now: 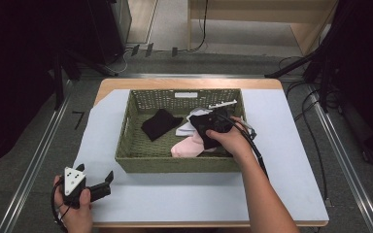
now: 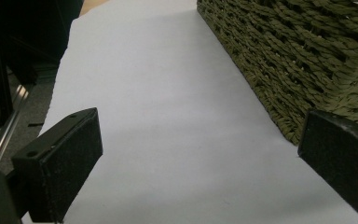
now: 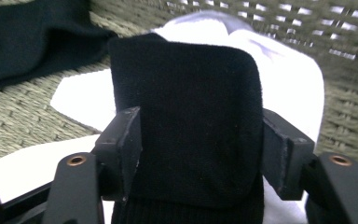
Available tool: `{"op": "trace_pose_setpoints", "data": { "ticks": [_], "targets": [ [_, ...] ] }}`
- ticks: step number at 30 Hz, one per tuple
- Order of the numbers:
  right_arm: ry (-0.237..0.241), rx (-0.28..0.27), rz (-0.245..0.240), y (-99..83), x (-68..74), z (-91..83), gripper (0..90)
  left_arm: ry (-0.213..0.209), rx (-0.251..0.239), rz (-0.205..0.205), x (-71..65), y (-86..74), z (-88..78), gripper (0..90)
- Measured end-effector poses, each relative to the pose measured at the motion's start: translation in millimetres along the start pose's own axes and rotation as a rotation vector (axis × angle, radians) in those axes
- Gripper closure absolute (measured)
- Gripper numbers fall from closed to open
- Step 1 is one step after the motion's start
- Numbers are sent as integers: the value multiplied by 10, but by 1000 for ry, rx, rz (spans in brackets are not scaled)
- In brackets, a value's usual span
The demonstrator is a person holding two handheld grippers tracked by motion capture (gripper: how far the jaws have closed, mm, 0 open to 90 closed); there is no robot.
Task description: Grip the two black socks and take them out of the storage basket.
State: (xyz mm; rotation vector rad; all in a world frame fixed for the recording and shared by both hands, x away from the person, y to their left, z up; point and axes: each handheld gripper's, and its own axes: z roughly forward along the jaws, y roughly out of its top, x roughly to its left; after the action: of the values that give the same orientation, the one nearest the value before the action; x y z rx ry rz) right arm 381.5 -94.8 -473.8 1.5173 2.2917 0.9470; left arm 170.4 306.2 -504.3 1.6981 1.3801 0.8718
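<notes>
My right gripper is down inside the woven basket, near its right wall, and its jaws pinch a folded black sock from both sides. The pads press on the fabric. Under that sock lies a white sock, and a pink sock lies by the basket's near wall. A second black sock lies flat toward the basket's middle. My left gripper rests near the table's near left corner on the pale sheet, just beside the basket's outer wall, its jaws spread wide with nothing between them.
</notes>
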Motion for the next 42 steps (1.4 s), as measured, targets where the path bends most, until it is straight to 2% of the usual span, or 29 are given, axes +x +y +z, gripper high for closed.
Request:
{"op": "trace_pose_setpoints", "data": {
  "ticks": [3, 6, 8, 10, 11, 14, 16, 20, 24, 28, 32, 35, 38, 40, 42],
  "targets": [
    [-2, 15, -8, -23, 16, 29, 333, 0, 2, 1, -2, 0, 2, 6],
    [-5, 16, -7, -21, 18, 31, 388, -2, 2, 1, -1, 1, 1, 6],
    [-6, 24, -36, -17, 34, 21, 510, -1, 3, 0, -1, 1, 2, 6],
    [12, 45, -41, 8, 52, -17, 642, -3, 3, -1, 0, 1, 2, 6],
    [19, 55, -61, 23, 45, -48, 731, -3, 3, -1, 0, 1, 2, 6],
    [57, 55, -57, 53, 47, -121, 832, -5, 3, 0, 0, 1, 1, 6],
    [66, 31, -105, 63, 73, -164, 846, -5, 2, -1, 1, 0, 2, 6],
    [59, -24, -153, 82, 113, -232, 856, -6, 4, 0, 1, 1, 3, 6],
    [48, -75, -154, 97, 110, -296, 858, -5, 5, 3, 0, 2, 5, 6],
    [53, -171, -146, 110, 96, -384, 858, -5, 5, 5, -2, 2, 6, 6],
    [38, -278, -176, 112, 113, -488, 858, -7, 4, 5, -2, 2, 6, 6],
    [32, -345, -165, 113, 108, -556, 859, -6, 4, 6, -3, 2, 6, 6],
    [34, -387, -140, 111, 78, -606, 859, -7, 5, 8, -4, 3, 7, 6],
    [54, -372, -125, 103, 63, -592, 858, -7, 6, 7, -3, 2, 7, 6],
    [70, -304, -117, 92, 61, -526, 852, -7, 6, 8, -4, 2, 8, 6]
  ]
}}
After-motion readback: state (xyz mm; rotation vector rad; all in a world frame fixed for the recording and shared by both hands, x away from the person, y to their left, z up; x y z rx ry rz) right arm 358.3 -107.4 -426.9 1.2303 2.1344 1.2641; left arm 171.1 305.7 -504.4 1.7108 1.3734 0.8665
